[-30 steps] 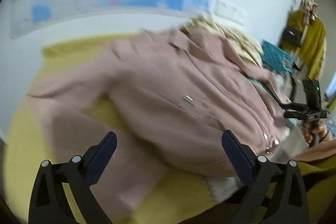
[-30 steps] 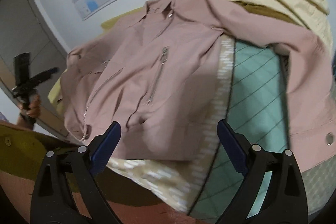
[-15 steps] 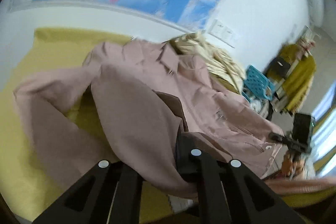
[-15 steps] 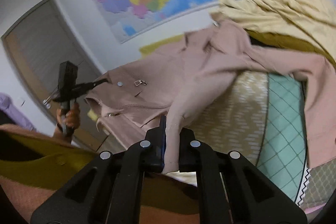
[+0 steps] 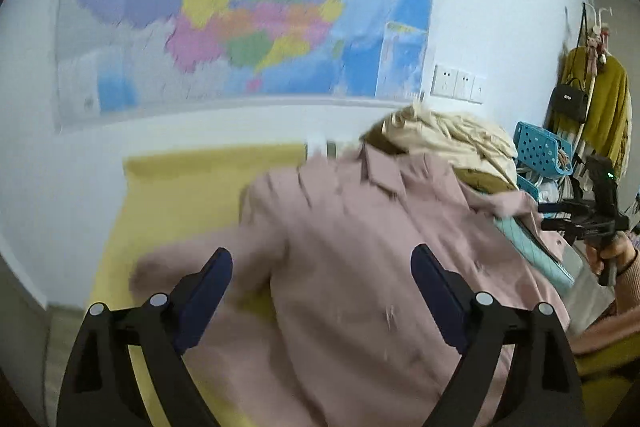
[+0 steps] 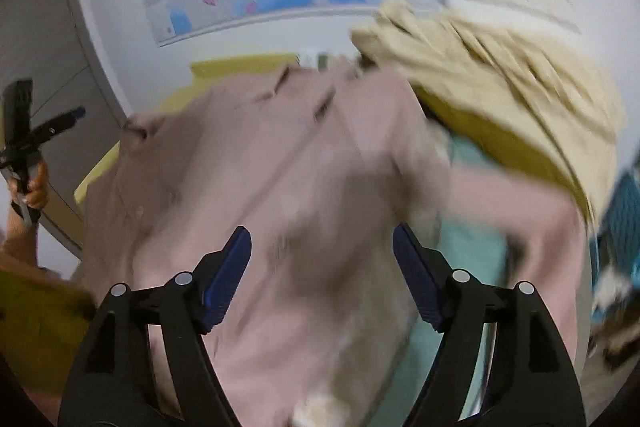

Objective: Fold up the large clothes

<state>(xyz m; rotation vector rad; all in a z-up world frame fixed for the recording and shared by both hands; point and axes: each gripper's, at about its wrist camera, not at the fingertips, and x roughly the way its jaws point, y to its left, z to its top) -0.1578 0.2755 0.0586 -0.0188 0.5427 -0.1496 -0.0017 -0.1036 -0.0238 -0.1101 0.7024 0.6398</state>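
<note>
In the left wrist view, the left gripper (image 5: 322,277) had just been opening, and its two dark blue fingers (image 5: 208,285) stood wide apart with nothing held. The pink jacket (image 5: 360,267) lay below and past them, not touching the pads. It was spread on a yellow bed cover (image 5: 180,195), collar toward the wall, and one sleeve reached out to the left. The cloth looked soft and a bit wrinkled, and it was blurry. A heap of cream cloth (image 5: 448,135) sat just past the collar. A big coloured map (image 5: 240,7) hung on the white wall. At the right edge, a hand (image 5: 610,257) held the right gripper (image 5: 554,215) above the jacket's far side.

In the right wrist view, the right gripper (image 6: 322,267) had also just been opening. Its blue fingers (image 6: 228,275) were apart and gripped nothing. The pink jacket (image 6: 280,179) lay under and past them, loose, with one sleeve trailing to the right over a pale green sheet (image 6: 472,239). The cream cloth (image 6: 500,75) was piled at the top right. The picture was too blurry to show zips or buttons. At the left edge, a hand (image 6: 34,187) held the left gripper (image 6: 60,125) beside the jacket.
</note>
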